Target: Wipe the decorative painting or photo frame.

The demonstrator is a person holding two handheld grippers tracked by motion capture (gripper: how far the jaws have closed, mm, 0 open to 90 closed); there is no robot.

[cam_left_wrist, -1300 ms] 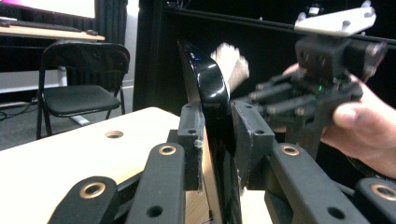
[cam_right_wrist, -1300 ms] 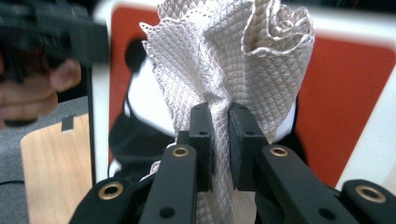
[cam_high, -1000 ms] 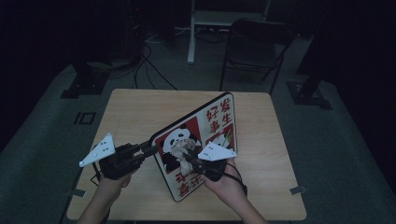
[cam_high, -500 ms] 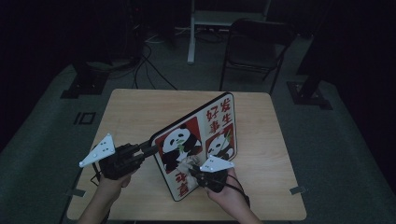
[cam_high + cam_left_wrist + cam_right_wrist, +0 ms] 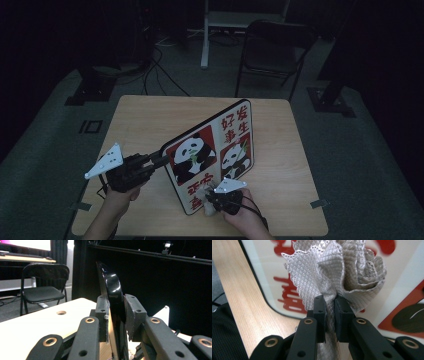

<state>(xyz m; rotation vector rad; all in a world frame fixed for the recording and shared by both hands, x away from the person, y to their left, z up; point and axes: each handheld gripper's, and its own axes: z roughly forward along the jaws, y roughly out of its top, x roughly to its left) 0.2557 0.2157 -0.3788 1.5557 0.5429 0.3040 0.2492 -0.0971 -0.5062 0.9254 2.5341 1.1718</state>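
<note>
A flat board with panda pictures and red characters (image 5: 212, 152) stands tilted on its edge on the wooden table (image 5: 150, 115). My left gripper (image 5: 162, 160) is shut on the board's left rim; in the left gripper view the glossy black edge (image 5: 112, 290) sits clamped between the pads (image 5: 102, 315). My right gripper (image 5: 210, 197) is shut on a bunched grey waffle-weave cloth (image 5: 339, 275), which presses against the lower front corner of the board (image 5: 392, 287). The cloth (image 5: 206, 195) shows pale at the board's bottom edge in the high view.
A black folding chair (image 5: 272, 50) stands beyond the table's far edge, with a white desk frame (image 5: 205, 30) behind it. Cables lie on the floor at the far left. The table has a small round hole (image 5: 61, 312) in its top.
My right gripper with the cloth has slid down the board's face toward its lower near corner. The left gripper still holds the board's rim in the same place.
</note>
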